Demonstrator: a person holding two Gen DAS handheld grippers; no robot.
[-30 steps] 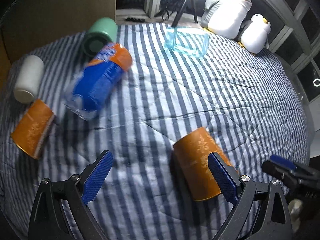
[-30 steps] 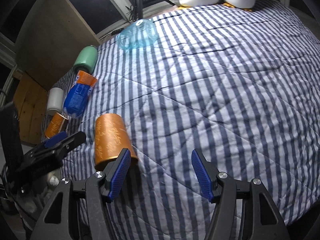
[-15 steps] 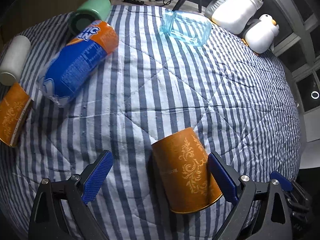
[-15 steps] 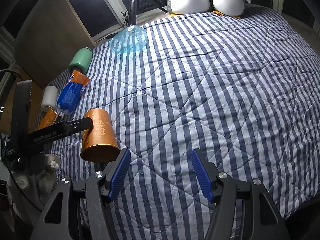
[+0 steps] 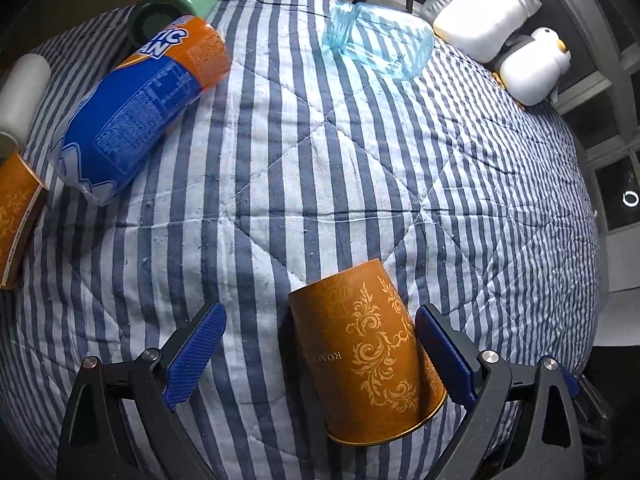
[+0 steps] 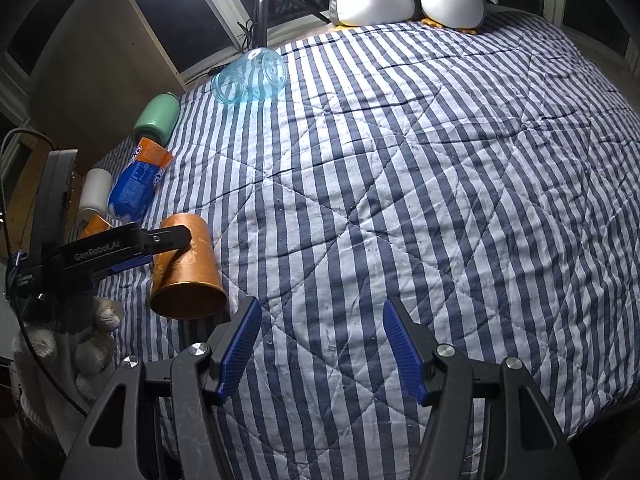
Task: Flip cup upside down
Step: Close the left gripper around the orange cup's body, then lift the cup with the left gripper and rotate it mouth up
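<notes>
Striped quilted bed (image 5: pixel 320 160), orange cup (image 5: pixel 368 364) lower centre, blue-orange bottle (image 5: pixel 136 124), green tumbler (image 5: pixel 176 0), white cylinder (image 5: pixel 22 96) upper left, clear blue jar (image 5: pixel 384 46), plush penguins (image 5: pixel 508 24) upper right, second orange cup (image 5: pixel 16 216) left edge.

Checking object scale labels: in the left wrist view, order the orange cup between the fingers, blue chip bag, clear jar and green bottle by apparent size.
1. Blue chip bag and orange cup: alike, and the cup's nearness inflates it.
2. Clear jar.
3. Green bottle, partly hidden behind the bag.

We see the orange cup (image 5: pixel 366 364) lying on the striped quilt (image 5: pixel 320 168), between our left gripper's (image 5: pixel 320 356) spread jaws.
</notes>
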